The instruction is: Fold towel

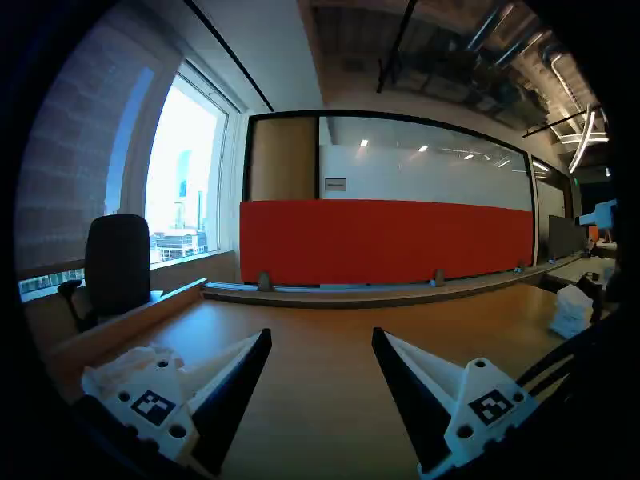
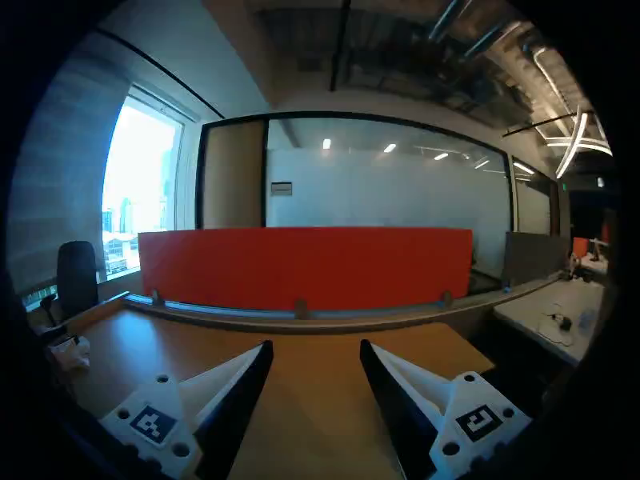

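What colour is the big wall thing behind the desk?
The divider panel is bright red-orange, clearest in the left gripper view.

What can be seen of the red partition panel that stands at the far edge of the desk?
The red partition panel is a long, flat, plain board with a matte surface; whether it is fabric or plastic cannot be told. It stands upright along the far edge of the wooden desk, held at its base by small grey feet. In the right gripper view both of its ends show. A glass wall rises behind it.
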